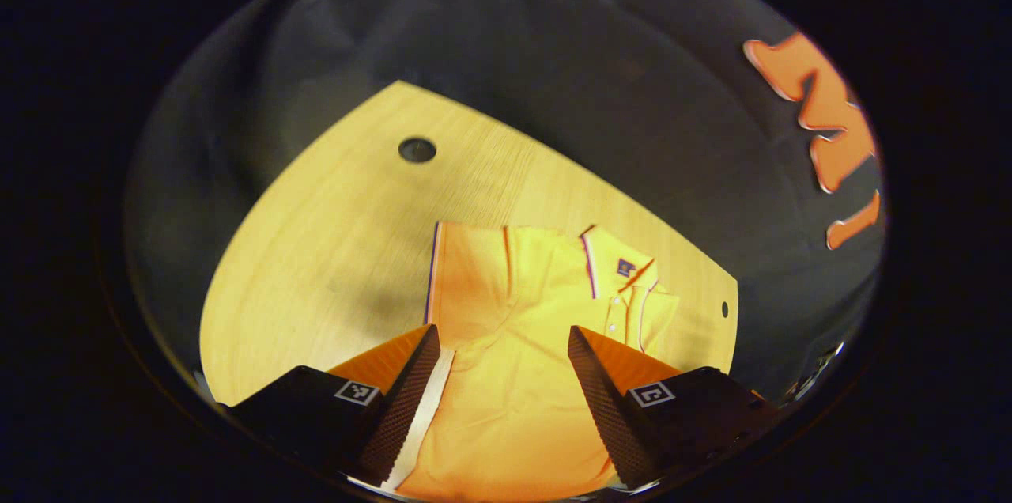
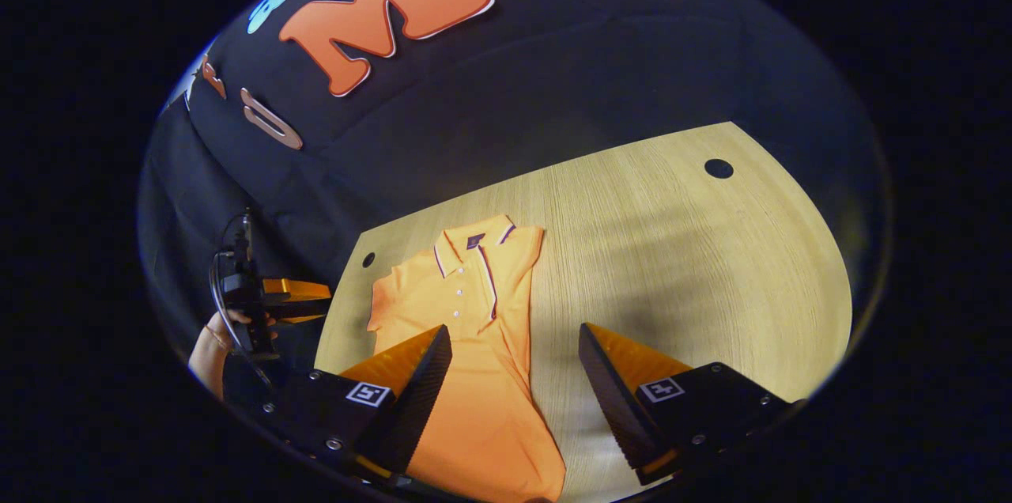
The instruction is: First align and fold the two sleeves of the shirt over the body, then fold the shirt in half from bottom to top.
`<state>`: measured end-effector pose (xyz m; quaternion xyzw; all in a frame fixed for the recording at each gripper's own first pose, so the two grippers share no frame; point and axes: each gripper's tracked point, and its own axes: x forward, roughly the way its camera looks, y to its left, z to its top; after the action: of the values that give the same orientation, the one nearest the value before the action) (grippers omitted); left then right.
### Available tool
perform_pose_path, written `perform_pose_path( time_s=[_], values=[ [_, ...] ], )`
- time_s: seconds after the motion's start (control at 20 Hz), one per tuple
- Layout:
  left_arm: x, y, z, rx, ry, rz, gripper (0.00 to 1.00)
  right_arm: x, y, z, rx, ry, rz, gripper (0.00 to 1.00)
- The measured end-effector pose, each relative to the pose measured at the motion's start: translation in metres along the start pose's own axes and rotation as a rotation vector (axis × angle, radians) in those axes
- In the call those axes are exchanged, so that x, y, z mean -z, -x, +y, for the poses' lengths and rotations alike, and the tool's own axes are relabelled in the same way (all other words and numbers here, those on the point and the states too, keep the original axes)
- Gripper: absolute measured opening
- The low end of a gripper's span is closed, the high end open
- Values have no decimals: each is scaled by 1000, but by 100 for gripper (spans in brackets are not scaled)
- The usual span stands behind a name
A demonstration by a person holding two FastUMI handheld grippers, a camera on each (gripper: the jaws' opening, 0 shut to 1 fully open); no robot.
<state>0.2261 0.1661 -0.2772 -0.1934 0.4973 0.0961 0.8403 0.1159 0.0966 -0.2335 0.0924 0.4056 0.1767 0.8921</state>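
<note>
Now the shirt (image 2: 474,329) runs lengthwise toward twelve o'clock between the right gripper's (image 2: 514,345) spread, empty fingers.

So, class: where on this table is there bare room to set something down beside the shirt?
Bare wood lies between the shirt and the round hole in the table. It is crowded at the shirt's other edge, where the left claw waits.

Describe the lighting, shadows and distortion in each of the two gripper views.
Left gripper view: warm light, the straight edge of the wooden table bent into a curve by the fisheye, a soft shadow on the wood left of the orange polo shirt. Right gripper view: broad soft shadow bands across the table right of the polo shirt; the image dims toward its edges, where the left gripper shows.
</note>
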Motion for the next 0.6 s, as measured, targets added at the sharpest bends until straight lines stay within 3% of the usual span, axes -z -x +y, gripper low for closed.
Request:
perform_pose_path(
  time_s=[0.25,0.3,0.6],
  values=[
    [-20,-58,35,-153,-73,52,97,17,-19,-25,25,-58,58,99],
    [-19,-68,38,-168,-85,70,94,19,-20,-30,32,-64,74,99],
    [-13,-97,58,-278,-176,121,100,19,-36,-34,16,-114,93,99]
  ],
)
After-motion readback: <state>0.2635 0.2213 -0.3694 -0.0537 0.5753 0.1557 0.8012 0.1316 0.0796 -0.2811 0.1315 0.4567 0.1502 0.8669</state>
